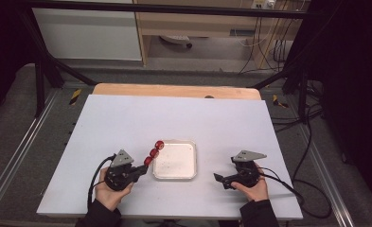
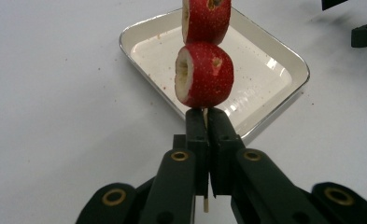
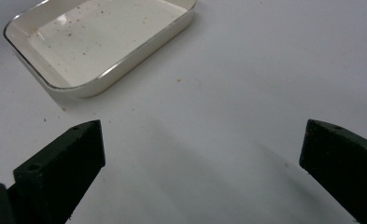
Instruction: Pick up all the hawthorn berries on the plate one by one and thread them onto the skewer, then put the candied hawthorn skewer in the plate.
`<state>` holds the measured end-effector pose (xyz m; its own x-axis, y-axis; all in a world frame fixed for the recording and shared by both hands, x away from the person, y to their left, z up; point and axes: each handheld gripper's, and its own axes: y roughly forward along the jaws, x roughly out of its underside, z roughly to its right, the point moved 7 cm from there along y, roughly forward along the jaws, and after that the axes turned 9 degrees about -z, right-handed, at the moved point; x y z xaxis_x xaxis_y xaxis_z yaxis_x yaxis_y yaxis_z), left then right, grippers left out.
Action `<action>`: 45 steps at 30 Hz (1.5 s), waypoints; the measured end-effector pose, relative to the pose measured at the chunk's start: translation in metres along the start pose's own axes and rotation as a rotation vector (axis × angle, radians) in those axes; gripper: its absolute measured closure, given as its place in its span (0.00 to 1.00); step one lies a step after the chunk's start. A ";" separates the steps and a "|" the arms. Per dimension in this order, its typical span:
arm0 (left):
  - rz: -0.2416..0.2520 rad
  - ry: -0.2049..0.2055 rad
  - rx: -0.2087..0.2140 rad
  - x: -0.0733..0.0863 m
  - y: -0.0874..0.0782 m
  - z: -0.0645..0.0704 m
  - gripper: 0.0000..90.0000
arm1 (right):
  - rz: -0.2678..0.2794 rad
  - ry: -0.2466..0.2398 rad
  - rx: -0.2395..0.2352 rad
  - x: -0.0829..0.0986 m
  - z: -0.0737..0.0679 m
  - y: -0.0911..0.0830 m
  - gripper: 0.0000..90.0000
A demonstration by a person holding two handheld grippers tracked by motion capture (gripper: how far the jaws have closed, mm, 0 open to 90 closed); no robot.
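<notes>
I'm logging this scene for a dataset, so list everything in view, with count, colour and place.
Hawthorn fruits on skewer: three, red, over the tray's left edge, held up by the left tool.
Skewer stick: one, pale wood, clamped between the left tool's jaws.
Tray: one, white, table centre, crumbs inside.
Table: one, white top with a wooden far edge.
Left tool: one, black, left of the tray, shut on the skewer.
Right tool: one, black, right of the tray, jaws wide apart.
Hands: two, at the near edge.
</notes>
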<state>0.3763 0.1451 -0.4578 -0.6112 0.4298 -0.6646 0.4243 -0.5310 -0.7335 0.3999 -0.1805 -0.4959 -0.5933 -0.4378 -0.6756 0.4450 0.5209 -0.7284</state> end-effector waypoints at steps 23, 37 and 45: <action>-0.152 0.045 -0.006 -0.039 0.048 0.009 0.98 | 0.002 0.031 0.013 0.021 0.016 -0.016 0.01; -0.270 0.075 -0.041 -0.031 0.071 0.020 0.98 | 0.015 0.036 -0.001 0.021 0.016 -0.020 0.01; -0.286 0.091 -0.073 -0.030 0.074 0.020 0.97 | 0.014 0.037 -0.007 0.021 0.015 -0.020 0.01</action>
<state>0.4119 0.0784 -0.4893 -0.6520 0.6197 -0.4369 0.2924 -0.3262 -0.8990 0.3881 -0.2110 -0.4973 -0.6113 -0.4028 -0.6812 0.4489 0.5324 -0.7177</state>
